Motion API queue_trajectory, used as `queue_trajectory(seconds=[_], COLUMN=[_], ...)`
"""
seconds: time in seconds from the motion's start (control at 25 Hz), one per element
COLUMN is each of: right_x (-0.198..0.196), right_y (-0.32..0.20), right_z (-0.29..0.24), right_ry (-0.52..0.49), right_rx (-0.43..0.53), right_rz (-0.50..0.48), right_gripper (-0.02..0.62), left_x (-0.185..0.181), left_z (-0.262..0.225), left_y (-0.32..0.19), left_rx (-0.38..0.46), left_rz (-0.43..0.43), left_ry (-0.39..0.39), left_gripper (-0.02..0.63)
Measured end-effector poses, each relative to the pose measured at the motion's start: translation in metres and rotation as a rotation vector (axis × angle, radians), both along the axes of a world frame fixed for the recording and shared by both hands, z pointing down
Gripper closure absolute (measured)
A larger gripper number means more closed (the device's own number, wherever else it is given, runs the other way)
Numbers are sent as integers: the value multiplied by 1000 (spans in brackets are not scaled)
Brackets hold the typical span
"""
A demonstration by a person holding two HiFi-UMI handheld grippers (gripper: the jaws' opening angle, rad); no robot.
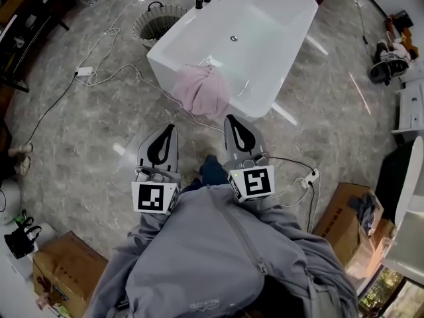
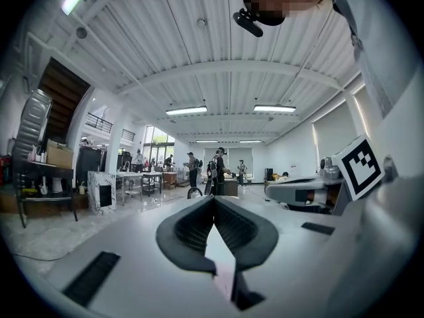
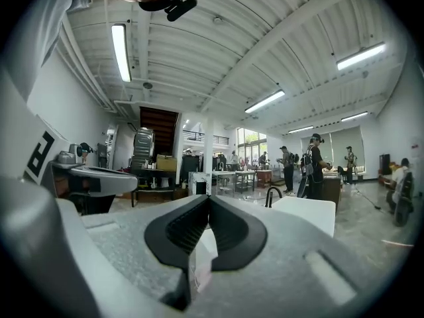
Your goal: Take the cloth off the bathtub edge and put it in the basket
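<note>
Head view, looking down over your grey sleeves. The pink, soft-looking bunched cloth (image 1: 202,89) hangs over the near rim of the white freestanding bathtub (image 1: 289,48), close to its near-left corner, part of it falling down the outer wall. From your grippers it lies at 12 o'clock, near but apart from both. The dark woven round basket (image 1: 156,22) stands on the grey stone floor at about 11 o'clock from the cloth, just beside the tub's far-left corner. The left gripper (image 1: 170,129) and the right gripper (image 1: 229,120) are held side by side and level; each gripper view shows its two black pads pressed together with nothing between them, so you must spread a pair before you can take hold. Judge the cloth as light, limp and easily crushed: it should offer no stiffness and will probably sag and trail below the jaws once lifted. Whether it is damp, and so heavier, cannot be told. Take hold at the thick gathered hump on top of the rim, where several folds lie together, not at the thin hanging edge, which may slip out. The glossy rim beneath looks slippery, so pinch fabric alone.
</note>
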State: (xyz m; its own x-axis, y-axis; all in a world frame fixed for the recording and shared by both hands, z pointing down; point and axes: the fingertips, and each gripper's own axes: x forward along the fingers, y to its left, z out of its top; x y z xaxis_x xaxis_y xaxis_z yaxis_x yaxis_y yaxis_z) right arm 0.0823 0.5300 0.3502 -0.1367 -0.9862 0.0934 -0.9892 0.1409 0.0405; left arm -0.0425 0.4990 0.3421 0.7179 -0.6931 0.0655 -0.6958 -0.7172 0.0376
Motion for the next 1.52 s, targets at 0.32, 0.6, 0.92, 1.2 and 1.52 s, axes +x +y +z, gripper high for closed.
queue_trajectory(seconds=[0.32,0.6,0.92,1.2,1.52], right_x=[23,59,102,118,125], right_y=[-63,-148,-217,-253,-281], right_z=[18,23,35,42,51], right_ry=[26,36,20,18,13], right_rx=[-1,-5,-32,-41,-70], right_rz=[-17,-60,-89,-97,-66], right_gripper=[591,591,591,591,591], left_x=[22,73,115,134,143], left_z=[17,13,16,25,38], left_y=[-58,-137,-206,-237,-271], left_rx=[-13,16,28,-5,-52], left_rz=[-7,16,-7,-2,32], left_ry=[-6,13,1,-27,-35], left_gripper=[600,600,600,600,600])
